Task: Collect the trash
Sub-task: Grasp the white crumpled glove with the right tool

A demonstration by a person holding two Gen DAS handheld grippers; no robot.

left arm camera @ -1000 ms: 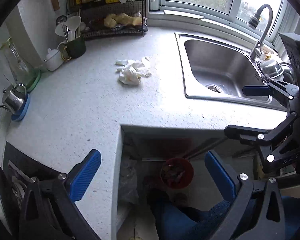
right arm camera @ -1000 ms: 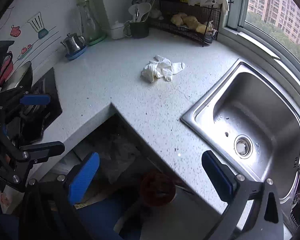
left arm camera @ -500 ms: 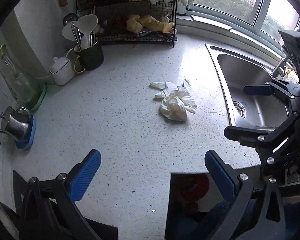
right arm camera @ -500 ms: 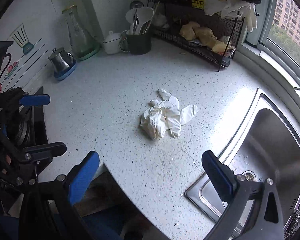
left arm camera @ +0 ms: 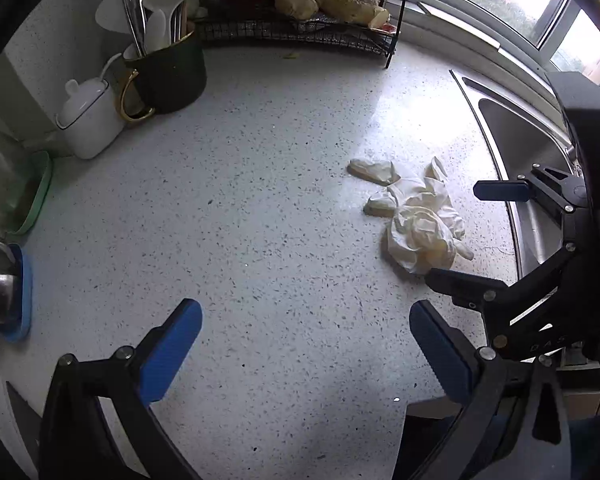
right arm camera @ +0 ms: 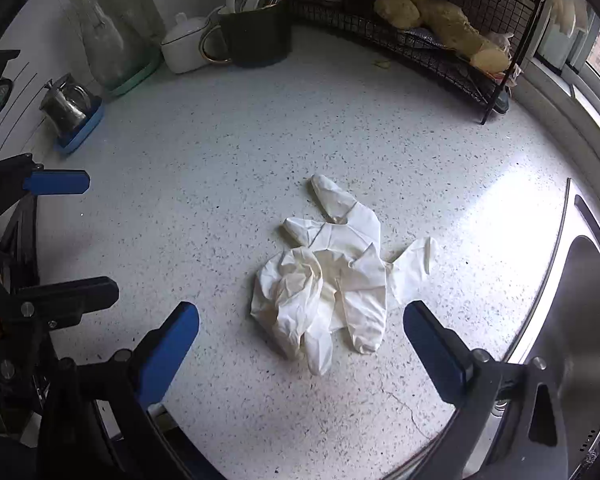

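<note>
**Glove pickup: approach only, nothing collected**

Hovering right gripper (right arm camera: 300, 344) over speckled countertop (right arm camera: 220, 184), jaws spread wide, gripping nothing. Lining up on crumpled white disposable gloves (right arm camera: 332, 280), lying dead ahead at 12 o'clock, just beyond the fingertips, not touching. Holding left gripper (left arm camera: 304, 344) wide apart too, empty; gloves (left arm camera: 416, 220) sitting at its 2 o'clock, near the sink (left arm camera: 520, 136). Remaining, by judgement: closing on gloves, lifting, binning. No bin showing.

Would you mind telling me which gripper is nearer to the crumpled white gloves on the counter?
Right. The right gripper hangs open directly before the crumpled white gloves, which lie centred between its fingers. The left gripper, also open, sits off to their left over bare counter.
</note>
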